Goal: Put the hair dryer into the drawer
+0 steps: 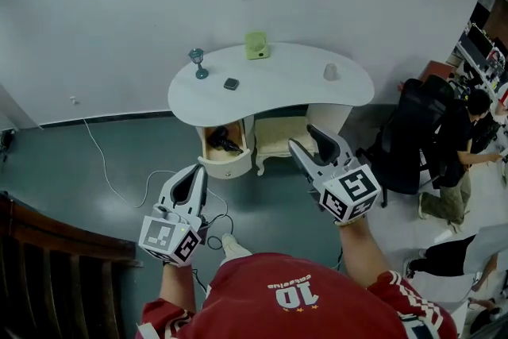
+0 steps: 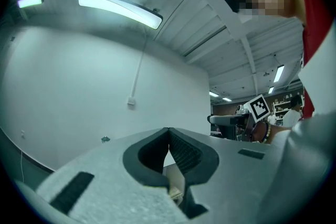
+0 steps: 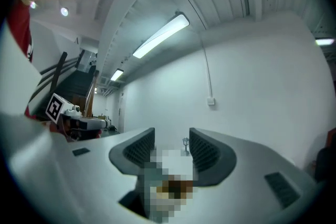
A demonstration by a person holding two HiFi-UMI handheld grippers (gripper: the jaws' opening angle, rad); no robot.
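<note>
The black hair dryer (image 1: 225, 140) lies inside the open drawer (image 1: 227, 166) at the left end of the white curved table (image 1: 286, 87). Both grippers hang in the air well short of the table, over the grey floor. My left gripper (image 1: 196, 173) is shut with nothing in it; in the left gripper view its pads (image 2: 168, 131) meet at the tip. My right gripper (image 1: 304, 137) stands open and empty, and the right gripper view shows a clear gap between its jaws (image 3: 172, 141).
On the table stand a green box (image 1: 256, 45), a small teal lamp (image 1: 198, 62), a dark square object (image 1: 231, 83) and a white cup (image 1: 331, 71). A cream stool (image 1: 278, 140) sits under it. A cable (image 1: 119, 188) runs across the floor. At right are a black chair (image 1: 413, 131) and a person (image 1: 460, 159).
</note>
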